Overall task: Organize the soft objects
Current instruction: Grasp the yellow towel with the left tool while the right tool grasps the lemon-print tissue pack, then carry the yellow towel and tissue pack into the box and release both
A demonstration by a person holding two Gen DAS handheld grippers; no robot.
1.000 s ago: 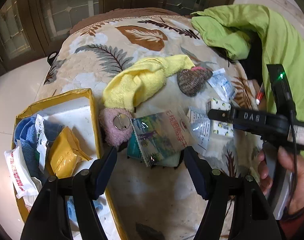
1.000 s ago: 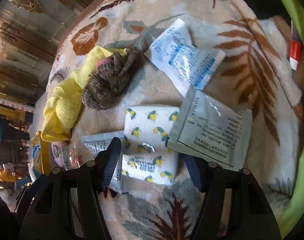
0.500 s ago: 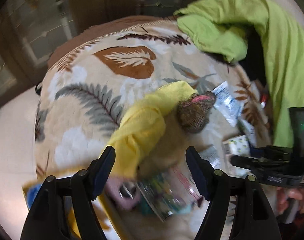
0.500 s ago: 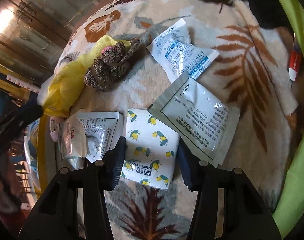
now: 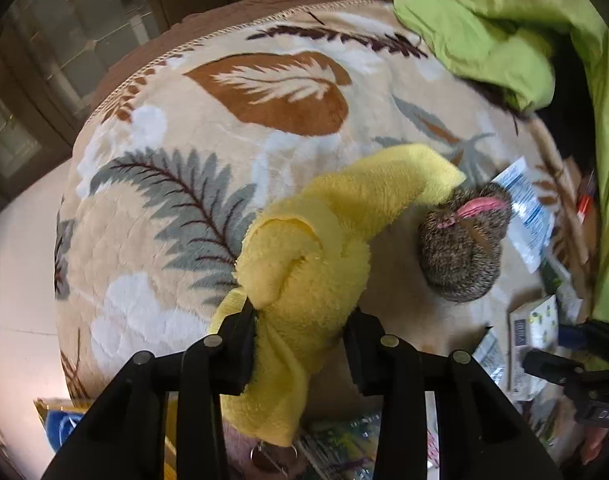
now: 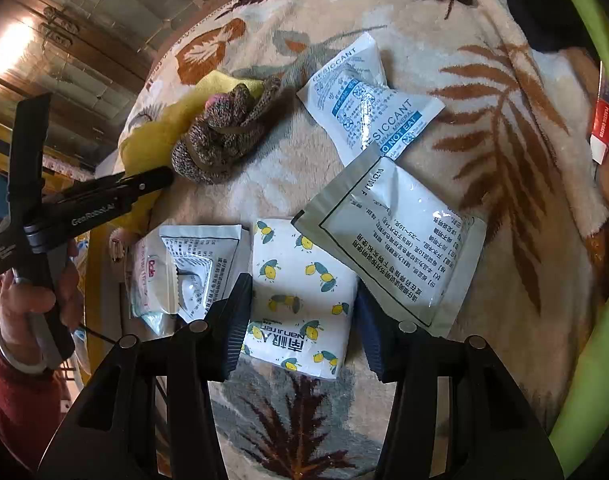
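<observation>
A yellow fleece towel (image 5: 344,208) lies bunched on the leaf-print blanket (image 5: 164,160). My left gripper (image 5: 300,316) is closing on its near fold, and both pads press into the cloth. A rolled grey knit sock ball (image 5: 460,256) with a pink edge rests just right of the towel. In the right wrist view my right gripper (image 6: 302,304) is shut on a white tissue pack with lemon print (image 6: 300,264), one pad on each long side. The sock ball (image 6: 224,136) and towel (image 6: 164,128) lie beyond it, upper left.
A desiccant sachet (image 6: 368,108), a grey-edged pouch (image 6: 392,240) and a small packet under a clear bag (image 6: 184,268) surround the tissue pack. A green cloth (image 5: 484,32) is heaped at the blanket's right. A yellow box corner (image 5: 52,412) shows lower left.
The left gripper moved from the packets by the yellow box up to the towel and closed on its fold. The right gripper narrowed onto the lemon-print pack and stayed there.
</observation>
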